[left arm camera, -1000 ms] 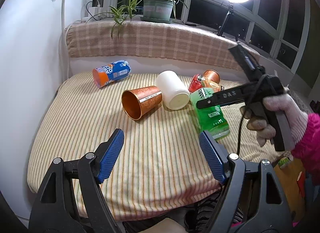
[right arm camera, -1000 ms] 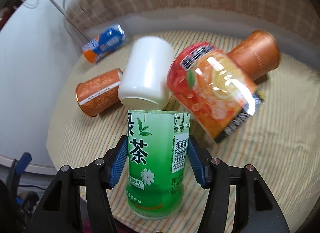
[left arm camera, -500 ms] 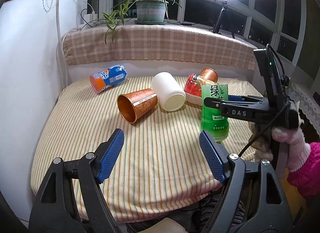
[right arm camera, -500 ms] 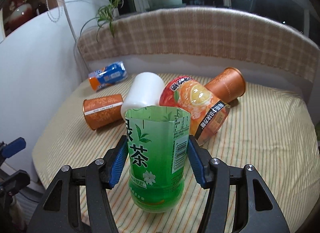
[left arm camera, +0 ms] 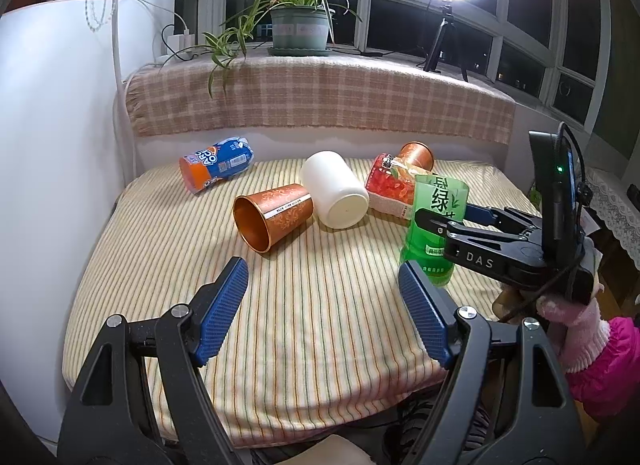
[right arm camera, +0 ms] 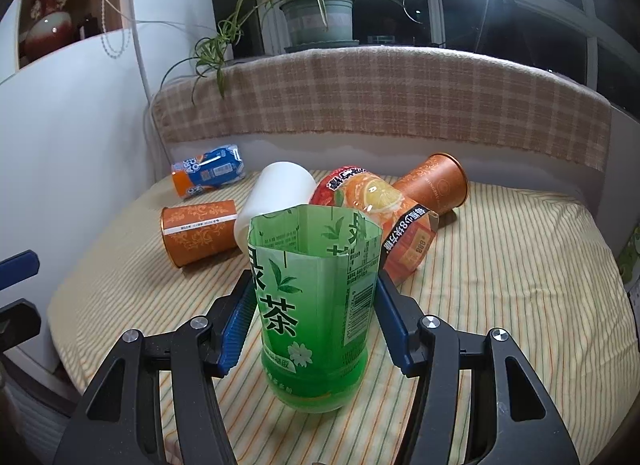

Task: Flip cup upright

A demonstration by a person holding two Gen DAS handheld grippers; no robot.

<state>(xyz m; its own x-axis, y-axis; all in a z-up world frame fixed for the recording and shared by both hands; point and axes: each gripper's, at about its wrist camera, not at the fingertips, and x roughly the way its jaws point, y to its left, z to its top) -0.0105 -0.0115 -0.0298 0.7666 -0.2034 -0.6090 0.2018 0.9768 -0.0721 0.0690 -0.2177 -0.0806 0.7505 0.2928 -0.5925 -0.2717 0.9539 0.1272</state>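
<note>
A green tea cup [right arm camera: 316, 317], cut from a bottle, stands upright on the striped cushion [right arm camera: 500, 265], open end up. My right gripper [right arm camera: 316, 321] is shut on it, blue pads on both sides. It also shows in the left wrist view [left arm camera: 436, 221] at the right, held by the right gripper [left arm camera: 440, 225]. My left gripper [left arm camera: 324, 313] is open and empty over the front of the cushion [left arm camera: 320, 325].
Several cups lie on their sides: a copper cup [left arm camera: 272, 217], a white cup [left arm camera: 334, 189], a red-orange cup [left arm camera: 390, 185], a second copper cup [left arm camera: 416, 155] and a blue-orange cup [left arm camera: 216, 165]. A checked backrest [left arm camera: 320, 101] and white wall [left arm camera: 52, 145] bound the cushion.
The right gripper has turned the green cup from lying to standing upright and lowered it onto the cushion. The left gripper stayed open and drew back slightly.
</note>
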